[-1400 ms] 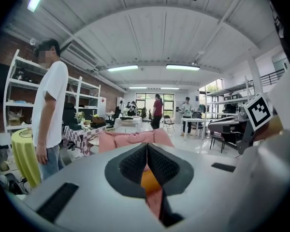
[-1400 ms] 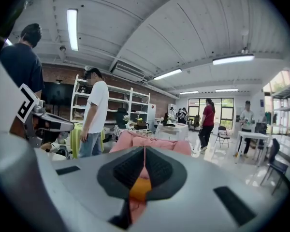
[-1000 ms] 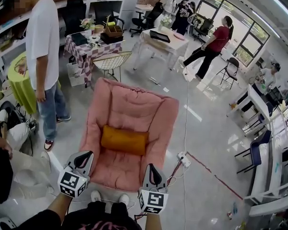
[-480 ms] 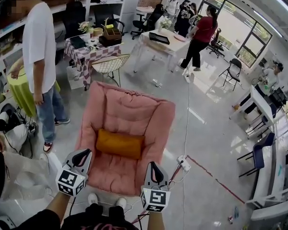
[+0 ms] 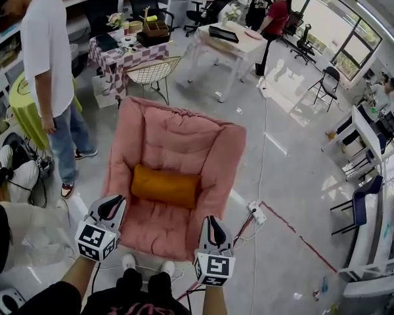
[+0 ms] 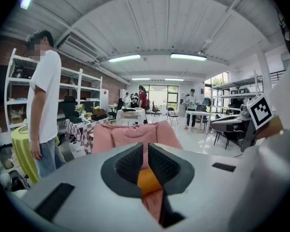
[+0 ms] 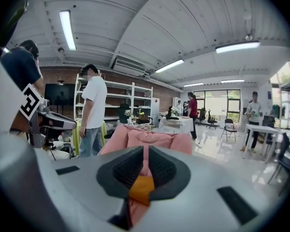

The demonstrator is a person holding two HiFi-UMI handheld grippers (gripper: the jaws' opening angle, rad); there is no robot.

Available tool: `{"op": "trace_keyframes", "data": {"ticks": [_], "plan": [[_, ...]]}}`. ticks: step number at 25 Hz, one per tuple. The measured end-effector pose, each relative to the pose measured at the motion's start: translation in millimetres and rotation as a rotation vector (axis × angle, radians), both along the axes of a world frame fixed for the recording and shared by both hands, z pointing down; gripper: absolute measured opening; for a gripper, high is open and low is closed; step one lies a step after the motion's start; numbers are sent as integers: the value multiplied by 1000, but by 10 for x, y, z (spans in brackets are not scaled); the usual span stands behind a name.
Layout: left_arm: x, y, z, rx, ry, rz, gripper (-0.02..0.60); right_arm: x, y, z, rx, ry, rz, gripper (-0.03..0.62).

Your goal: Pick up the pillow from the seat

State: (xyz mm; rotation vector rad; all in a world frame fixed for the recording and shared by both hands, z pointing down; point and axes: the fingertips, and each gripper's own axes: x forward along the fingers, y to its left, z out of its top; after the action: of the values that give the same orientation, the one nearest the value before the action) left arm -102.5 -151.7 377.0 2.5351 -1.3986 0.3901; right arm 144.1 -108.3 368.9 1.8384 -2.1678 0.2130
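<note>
While both grippers sit short of the seat (image 5: 184, 136), the pillow (image 5: 165, 186) lies across the middle of the pink cushion, well ahead of them and untouched. L gripper (image 5: 111, 207) and R gripper (image 5: 214, 228) both have jaws clenched together w/ nothing in them. In each gripper view the orange in the slit is just the pillow beyond (image 6: 147, 180) (image 7: 141, 187).

Risks from here:
- Jaws arrive closed – they'd shove the pillow back into the cushion instead of taking it. They need to part before contact.
- The pillow looks soft, so a pinch on one corner or on loose fabric prob. lets it sag or slip out. One gripper per end looks safer.
- Power strip (image 5: 255, 212) and its cord lie on the floor just right of the seat, near the R side – could snag a foot on a step fwd.
- Person in white tee (image 5: 47, 58) stands near the seat's left side, so a wide L swing could clip them.

Vs a sec ago: both grippers have come fwd and a bit lower, the seat fills more of the head view, and the jaws are just as shut. Person in red (image 5: 276, 17) has walked off to the far table.
</note>
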Motion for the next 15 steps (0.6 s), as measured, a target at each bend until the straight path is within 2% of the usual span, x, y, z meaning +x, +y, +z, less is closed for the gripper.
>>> {"op": "trace_keyframes", "data": {"ticks": [5,15], "plan": [[-35,-119,203,-47,11,-22,11,15,-148,165,-13,-35,1,21],[-71,-341,574,-93,-21,-61,9,52,-370,553,-68,-48,-16,21]]}}
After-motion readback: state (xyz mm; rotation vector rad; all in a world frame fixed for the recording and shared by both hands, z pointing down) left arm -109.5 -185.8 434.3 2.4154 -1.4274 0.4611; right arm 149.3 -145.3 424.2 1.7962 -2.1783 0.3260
